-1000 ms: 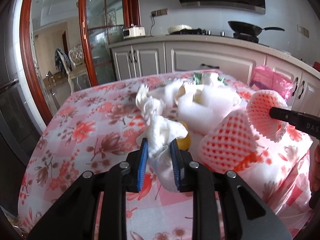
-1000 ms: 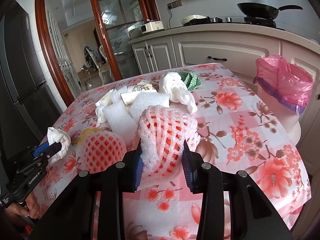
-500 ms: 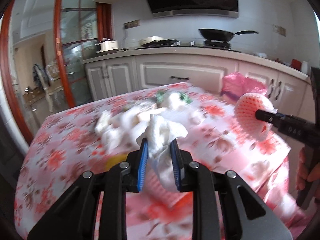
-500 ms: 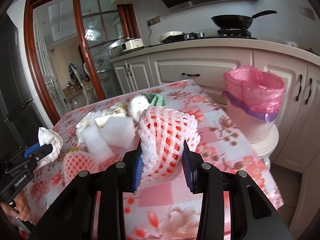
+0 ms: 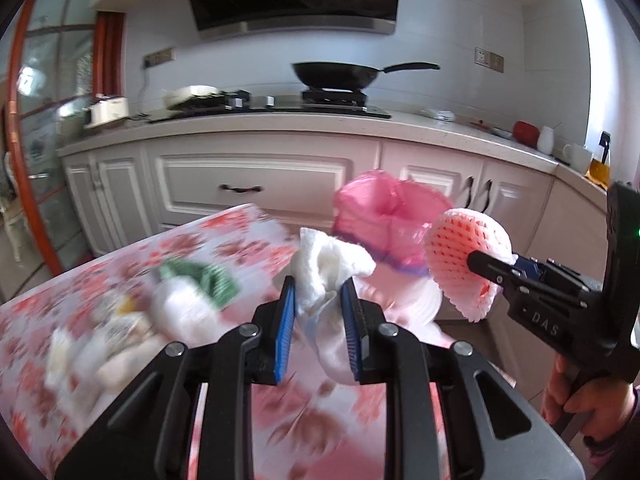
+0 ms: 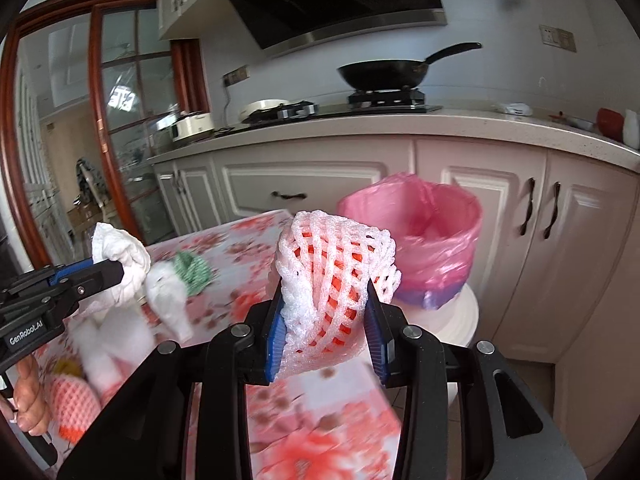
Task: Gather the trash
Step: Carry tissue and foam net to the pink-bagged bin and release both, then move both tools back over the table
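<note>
My left gripper (image 5: 319, 292) is shut on a crumpled white paper towel (image 5: 326, 268), held up above the floral table (image 5: 240, 248). The same left gripper (image 6: 120, 272) and towel (image 6: 120, 252) show at the left of the right wrist view. My right gripper (image 6: 326, 304) is shut on a pink-and-white foam fruit net (image 6: 332, 276); in the left wrist view that net (image 5: 464, 256) hangs at the right from the right gripper (image 5: 476, 264). A bin lined with a pink bag (image 6: 424, 236) (image 5: 384, 220) stands open on a white stool just past the table's far corner, ahead of both grippers.
More trash lies blurred on the table: a green net (image 6: 194, 270), white tissues (image 6: 168, 300), white foam pieces (image 6: 108, 344) and another pink foam net (image 6: 74, 400). White kitchen cabinets (image 6: 520, 220) and a counter with a black wok (image 6: 384, 72) run behind the bin. A hand (image 5: 592, 404) grips the right handle.
Both grippers have risen off the table and swung right toward the pink-lined bin, each keeping its piece of trash. The bin now sits close ahead in both views.
</note>
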